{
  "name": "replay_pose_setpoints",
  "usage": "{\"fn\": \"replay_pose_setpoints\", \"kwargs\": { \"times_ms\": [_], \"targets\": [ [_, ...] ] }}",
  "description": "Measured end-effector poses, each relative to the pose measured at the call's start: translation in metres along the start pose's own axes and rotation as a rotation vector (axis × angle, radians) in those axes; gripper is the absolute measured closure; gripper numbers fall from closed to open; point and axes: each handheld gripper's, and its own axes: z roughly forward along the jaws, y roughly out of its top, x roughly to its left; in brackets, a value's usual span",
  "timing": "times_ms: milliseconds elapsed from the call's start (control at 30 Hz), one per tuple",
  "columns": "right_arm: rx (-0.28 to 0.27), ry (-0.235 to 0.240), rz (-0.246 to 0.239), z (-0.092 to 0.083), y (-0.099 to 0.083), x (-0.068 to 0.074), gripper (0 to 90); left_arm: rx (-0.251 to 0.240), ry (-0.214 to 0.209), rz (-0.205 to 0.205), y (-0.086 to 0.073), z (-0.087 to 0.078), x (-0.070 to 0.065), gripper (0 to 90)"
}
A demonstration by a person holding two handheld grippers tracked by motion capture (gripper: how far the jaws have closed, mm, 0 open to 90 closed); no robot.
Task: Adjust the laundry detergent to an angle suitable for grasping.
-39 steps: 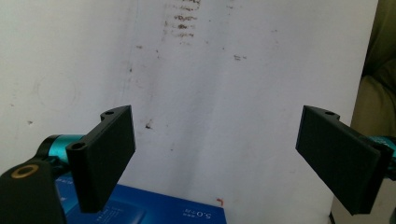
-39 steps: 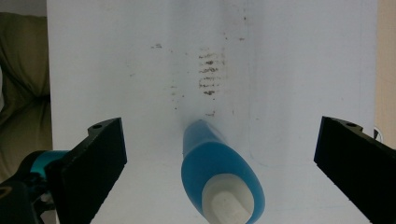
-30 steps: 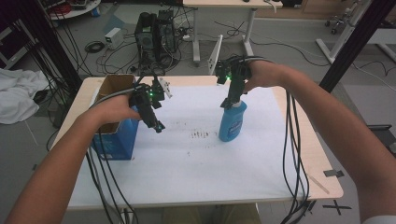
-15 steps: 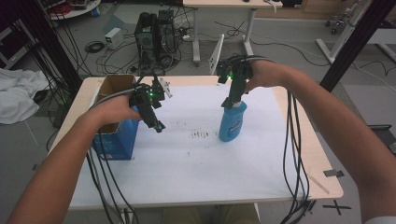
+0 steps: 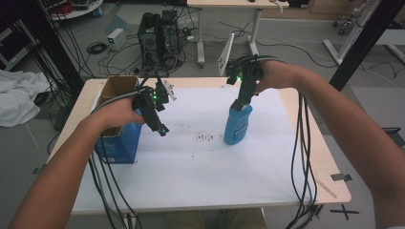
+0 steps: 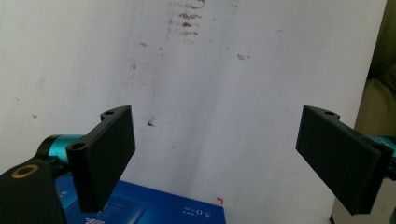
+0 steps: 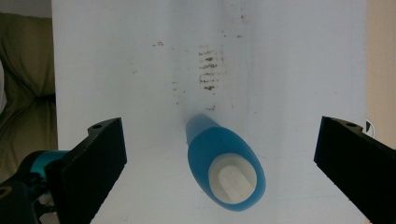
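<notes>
Two grippers hung released. The right gripper [image 5: 242,101] hovered directly over the blue bottle [image 5: 238,124], upright right of centre on the white surface [image 5: 200,171], likely lined up to grasp. The left gripper [image 5: 160,128] idled beside the box [image 5: 117,138] at left.

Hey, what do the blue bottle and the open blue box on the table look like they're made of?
The blue bottle looks like smooth plastic: even colour, rounded moulded shoulders and a pale cap. The blue box looks like cardboard: brown raw inner walls, printed blue outside, straight folded edges. Neither is certain from looks alone.
</notes>
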Motion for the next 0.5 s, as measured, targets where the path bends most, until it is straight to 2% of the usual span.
{"fn": "replay_pose_setpoints", "kwargs": {
  "times_ms": [33,100,133,167,200,233,367,500],
  "targets": [
    [-0.026,-0.004,0.008,0.0,-0.002,0.001,1.3,-0.001,0.001,0.001,0.0,0.001,0.0,11.9],
    [-0.004,-0.005,0.004,-0.005,-0.005,0.002,1.3,0.004,0.004,0.005,0.001,0.001,0.0,11.9],
    [-0.025,-0.009,0.006,-0.005,-0.008,0.003,1.3,0.012,0.006,0.005,0.002,0.001,-0.001,11.9],
    [-0.011,-0.014,0.022,-0.006,-0.009,0.005,1.2,0.006,0.004,0.003,0.002,0.001,-0.001,11.9],
    [0.009,-0.016,0.003,-0.009,-0.012,0.004,1.3,0.005,0.003,0.004,0.003,0.001,-0.001,11.9],
    [0.016,-0.019,0.014,-0.011,-0.014,0.005,1.3,0.003,0.006,0.003,0.003,0.001,-0.001,11.9],
    [0.009,-0.028,0.031,-0.016,-0.025,0.008,1.3,0.008,0.007,0.005,0.007,0.003,-0.002,11.9],
    [0.027,-0.034,0.05,-0.02,-0.038,0.008,1.3,0.007,0.016,0.002,0.01,0.005,-0.002,11.9]
  ]
}}
